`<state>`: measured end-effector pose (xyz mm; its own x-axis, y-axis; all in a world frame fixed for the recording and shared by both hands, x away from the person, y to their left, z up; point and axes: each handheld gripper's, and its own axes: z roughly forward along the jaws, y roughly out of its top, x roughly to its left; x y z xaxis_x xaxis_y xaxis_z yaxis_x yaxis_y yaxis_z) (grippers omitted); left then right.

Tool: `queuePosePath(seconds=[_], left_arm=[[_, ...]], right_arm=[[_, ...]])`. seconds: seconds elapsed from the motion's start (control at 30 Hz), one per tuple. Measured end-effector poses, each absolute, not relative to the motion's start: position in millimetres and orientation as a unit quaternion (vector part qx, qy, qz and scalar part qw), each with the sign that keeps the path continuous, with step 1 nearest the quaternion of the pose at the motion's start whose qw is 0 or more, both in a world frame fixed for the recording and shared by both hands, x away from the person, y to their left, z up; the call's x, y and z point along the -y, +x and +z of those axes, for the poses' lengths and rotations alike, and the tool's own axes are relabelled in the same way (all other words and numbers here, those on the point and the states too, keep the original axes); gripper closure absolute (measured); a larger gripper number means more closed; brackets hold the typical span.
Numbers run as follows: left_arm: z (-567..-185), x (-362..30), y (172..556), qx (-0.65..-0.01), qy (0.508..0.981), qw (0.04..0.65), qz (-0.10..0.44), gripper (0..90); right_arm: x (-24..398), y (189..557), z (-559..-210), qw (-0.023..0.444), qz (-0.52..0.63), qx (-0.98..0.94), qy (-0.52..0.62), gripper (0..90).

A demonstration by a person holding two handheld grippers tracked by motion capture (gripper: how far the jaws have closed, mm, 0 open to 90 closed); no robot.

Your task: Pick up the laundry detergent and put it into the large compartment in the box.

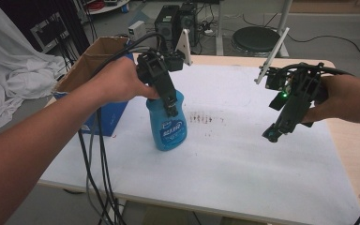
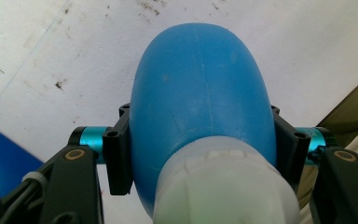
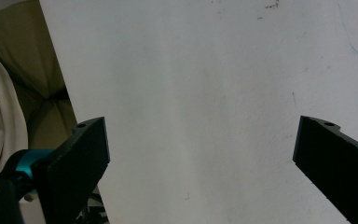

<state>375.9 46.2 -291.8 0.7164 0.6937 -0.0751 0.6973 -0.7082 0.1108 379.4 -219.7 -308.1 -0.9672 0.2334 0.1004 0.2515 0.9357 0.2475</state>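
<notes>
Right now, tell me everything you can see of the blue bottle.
The blue bottle looks like smooth plastic, rounded at the shoulders, with a pale, whitish cap and a label with white lettering on its front. It stands upright on the white table, beside a cardboard box. The left gripper is shut on its upper body, one jaw pressing each side.
</notes>
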Motion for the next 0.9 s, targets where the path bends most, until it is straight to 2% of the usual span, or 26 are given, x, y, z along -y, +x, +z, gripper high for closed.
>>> queuePosePath(seconds=[0.17,0.43,0.57,0.7,0.73,0.9], left_arm=[[-273,-50,376,-0.382,0.920,0.081,-0.011,37.6],[-217,-67,374,-0.380,0.919,0.103,0.010,37.6],[-184,-76,374,-0.366,0.925,0.103,0.018,37.6],[-174,-79,375,-0.361,0.927,0.102,0.019,37.6],[-155,-89,375,-0.353,0.930,0.103,0.023,37.6],[-132,-104,376,-0.338,0.934,0.108,0.035,37.6]], right_arm=[[222,380,-307,0.033,-0.133,0.983,-0.126,2.7],[225,382,-306,0.035,-0.136,0.982,-0.128,2.7],[224,383,-306,0.037,-0.138,0.981,-0.129,2.7],[225,384,-305,0.037,-0.140,0.981,-0.129,2.7],[226,384,-304,0.038,-0.139,0.981,-0.131,2.7],[228,385,-303,0.038,-0.144,0.980,-0.135,2.7]])
